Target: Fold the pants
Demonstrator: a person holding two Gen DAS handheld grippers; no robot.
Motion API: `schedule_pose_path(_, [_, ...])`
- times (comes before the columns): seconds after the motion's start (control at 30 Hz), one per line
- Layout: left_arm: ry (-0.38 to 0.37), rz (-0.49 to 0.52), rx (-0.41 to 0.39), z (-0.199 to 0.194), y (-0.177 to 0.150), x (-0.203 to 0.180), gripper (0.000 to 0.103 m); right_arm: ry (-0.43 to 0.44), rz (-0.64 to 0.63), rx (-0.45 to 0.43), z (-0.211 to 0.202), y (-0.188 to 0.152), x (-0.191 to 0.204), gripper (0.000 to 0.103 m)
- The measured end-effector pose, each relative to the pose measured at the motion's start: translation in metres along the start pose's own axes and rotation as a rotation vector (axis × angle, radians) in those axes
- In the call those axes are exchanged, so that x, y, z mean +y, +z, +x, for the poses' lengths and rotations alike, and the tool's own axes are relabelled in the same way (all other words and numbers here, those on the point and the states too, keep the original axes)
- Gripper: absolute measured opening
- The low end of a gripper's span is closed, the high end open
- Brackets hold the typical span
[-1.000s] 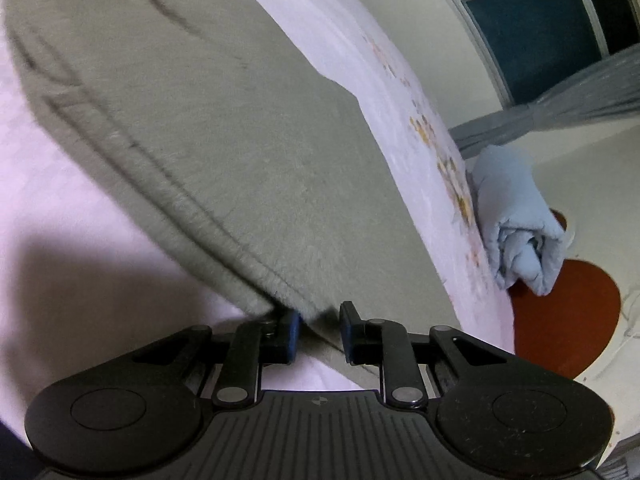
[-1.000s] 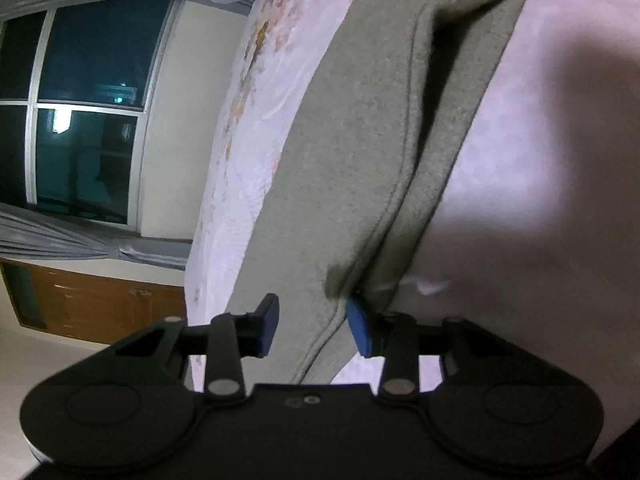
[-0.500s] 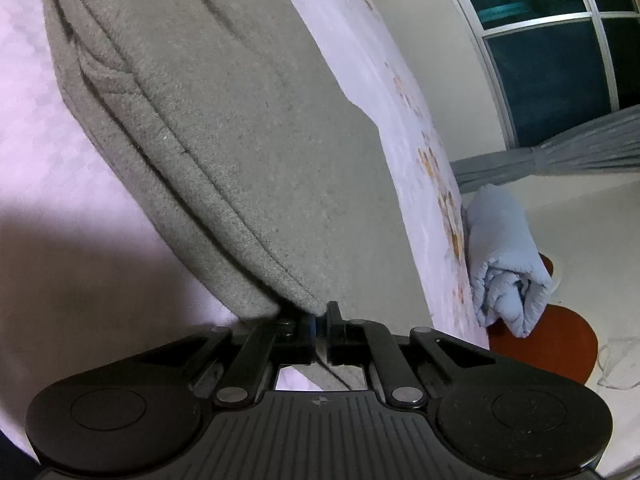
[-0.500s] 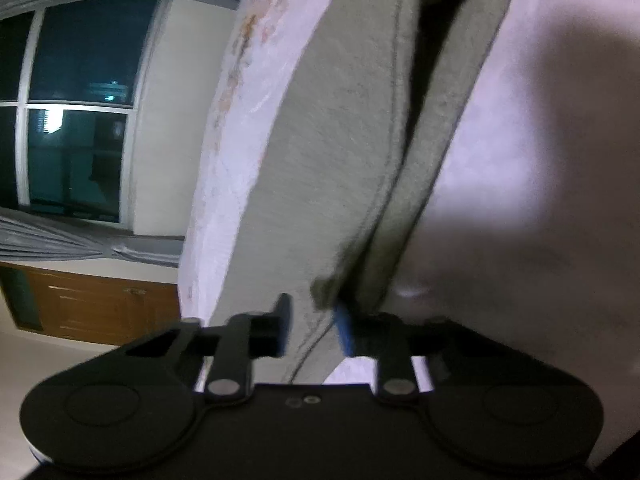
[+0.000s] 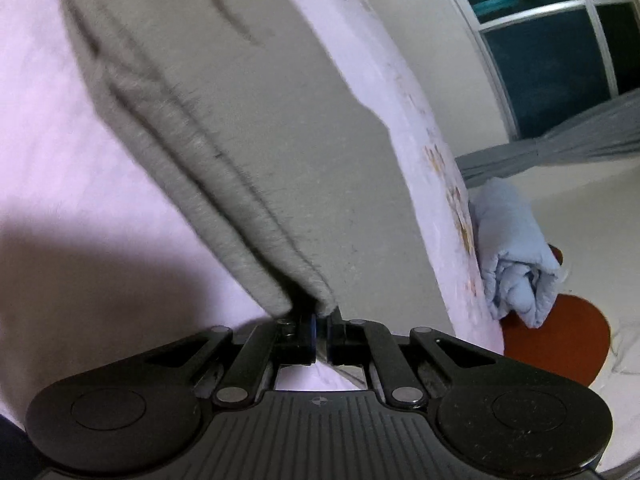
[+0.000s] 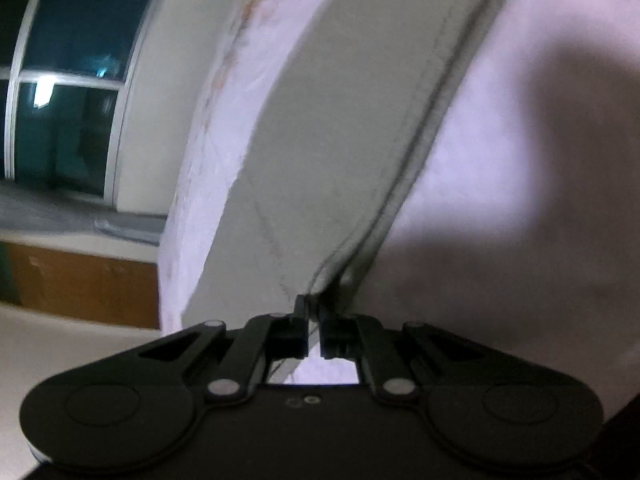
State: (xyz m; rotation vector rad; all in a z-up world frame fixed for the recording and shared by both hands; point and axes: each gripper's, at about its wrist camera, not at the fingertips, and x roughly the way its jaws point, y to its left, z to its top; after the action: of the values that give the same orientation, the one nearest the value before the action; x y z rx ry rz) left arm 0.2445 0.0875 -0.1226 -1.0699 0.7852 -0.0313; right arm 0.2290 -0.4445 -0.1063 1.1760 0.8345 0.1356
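- So the pants [image 5: 248, 128], a grey-green fleecy pair, were lying stretched out on the bed [image 5: 60, 168] with its pale pink sheet, running along close to the far side of the mattress.
- Left gripper [image 5: 319, 326] was clamped down on the near corner of the fabric. Jaws were pinched nearly together, with a thick bunch of cloth sticking up from between them. Looked like several layers stacked there, since you could see parallel edges running away from the grip.
- Right gripper [image 6: 313, 312] was doing the same on its own corner: jaws closed narrow on the pants [image 6: 332, 140], right where a stitched seam edge came down to the tips.
- Progress-wise, I'd guess a lengthwise fold was already in, because the edges looked doubled in both views. Can't swear to it though, the right view was pretty blurry.
- What seemed left: lifting both pinched corners and carrying them over to the other end to halve the length, then flattening. None of that was visible as done yet; the cloth was lying long and flat.
- Off the bed, a rolled-up light blue blanket [image 5: 512, 248] sat on a reddish-brown round stool [image 5: 568, 344] just beside the mattress, with a dark window [image 5: 560, 52] behind it. Not in the way, as far as I could tell.
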Motion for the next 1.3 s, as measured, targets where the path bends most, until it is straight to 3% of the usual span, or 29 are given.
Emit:
schedule_pose_path(0.1, [0.003,0.008,0.011,-0.001,0.002,-0.001,0.005,-0.005,0.003,0.035,-0.004,0.001,0.001,0.003])
schedule_pose_path(0.13, [0.001,-0.004,0.024,-0.002,0.003,-0.002,0.007,0.006,0.018,0.030,-0.011,0.003,-0.001,0.009])
schedule_pose_path(0.23, [0.017,0.028,0.037,-0.021,0.003,-0.002,0.011,0.039,-0.001,-0.128,-0.060,0.016,-0.011,0.011])
schedule_pose_path(0.33, [0.009,0.105,0.001,-0.041,0.004,-0.010,0.012,0.041,0.077,-0.281,-0.103,0.036,-0.038,0.012])
schedule_pose_path(0.43, [0.032,0.167,-0.081,-0.053,0.023,-0.017,0.014,0.041,0.178,-0.345,-0.123,0.061,-0.064,0.012])
schedule_pose_path(0.57, [0.109,0.199,-0.174,-0.061,0.061,-0.015,0.022,0.030,0.195,-0.383,-0.119,0.075,-0.070,0.017])
schedule_pose_path(0.63, [0.136,0.176,-0.191,-0.064,0.082,-0.007,0.027,-0.028,0.207,-0.382,-0.112,0.081,-0.071,0.018])
schedule_pose_path(0.77, [0.160,0.111,-0.208,-0.068,0.102,0.012,0.032,-0.017,0.229,-0.372,-0.099,0.085,-0.077,0.008])
schedule_pose_path(0.87, [0.164,0.103,-0.209,-0.068,0.104,0.018,0.032,-0.026,0.131,-0.370,-0.100,0.093,-0.064,0.000])
schedule_pose_path(0.97, [0.175,0.120,-0.208,-0.058,0.099,0.016,0.032,0.002,-0.167,-0.425,-0.120,0.091,-0.015,0.000])
schedule_pose_path(1.03, [0.179,0.121,-0.212,-0.056,0.094,0.023,0.032,-0.023,-0.418,-0.480,-0.126,0.079,0.014,0.000])
schedule_pose_path(1.07, [0.175,0.116,-0.213,-0.054,0.093,0.023,0.032,-0.060,-0.456,-0.483,-0.121,0.079,0.011,0.000])
schedule_pose_path(1.1, [0.173,0.113,-0.213,-0.053,0.094,0.024,0.032,-0.136,-0.365,-0.414,-0.107,0.091,-0.011,0.000])
schedule_pose_path(1.13, [0.170,0.109,-0.208,-0.053,0.093,0.026,0.032,-0.192,-0.190,-0.336,-0.096,0.103,-0.043,0.000])
schedule_pose_path(1.17, [0.170,0.107,-0.202,-0.054,0.093,0.027,0.032,-0.153,-0.106,-0.330,-0.096,0.104,-0.063,0.000])
schedule_pose_path(1.2, [0.169,0.111,-0.198,-0.054,0.094,0.027,0.032,-0.121,-0.107,-0.354,-0.099,0.098,-0.068,0.000])
schedule_pose_path(1.3, [0.165,0.127,-0.183,-0.055,0.096,0.029,0.032,-0.159,-0.146,-0.372,-0.097,0.087,-0.057,0.000])
